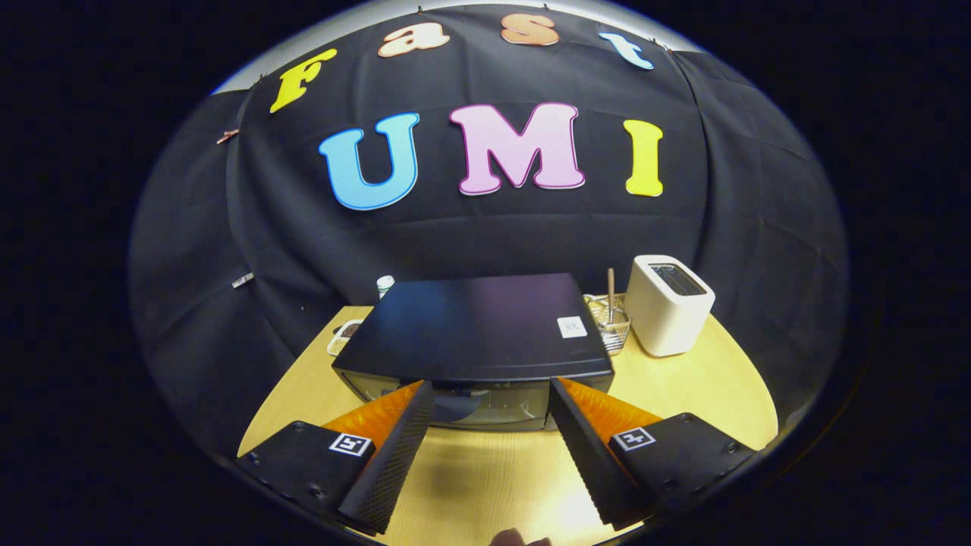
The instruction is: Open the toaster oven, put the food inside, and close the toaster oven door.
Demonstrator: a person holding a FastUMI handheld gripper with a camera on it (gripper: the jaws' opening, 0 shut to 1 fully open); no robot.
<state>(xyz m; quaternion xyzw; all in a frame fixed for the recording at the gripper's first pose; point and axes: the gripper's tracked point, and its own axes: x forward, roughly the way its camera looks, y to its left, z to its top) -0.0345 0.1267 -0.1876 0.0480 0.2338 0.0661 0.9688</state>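
fingers: gripper (491, 394) spread wide, holding nothing, tips up by the front of the toaster oven with bare wood between them
table: pale wood table (485, 478), bit of shine on it near the fingers
oven: black toaster oven (474, 330) just ahead of the fingertips, seen from above so it's mostly the flat top plus a strip of glass door (493, 406), which looks shut to me
food: can't honestly pick it out. there's a small dish (343, 334) peeking out beside the oven but i can't tell what's on it, and the glass is too dark to see in
stage: shut door fits either end of the job, food waiting outside or already in and door back up, can't call it
behind: wire basket (611, 322) with a stick standing in it, then a white slot toaster (667, 303) next to that, and a little bottle (385, 285) poking up behind the oven
risk: if the door needs pulling, the handle is hidden under the top's overhang from this angle, so a blind reach could slip off the glass or shove the whole oven back into the basket
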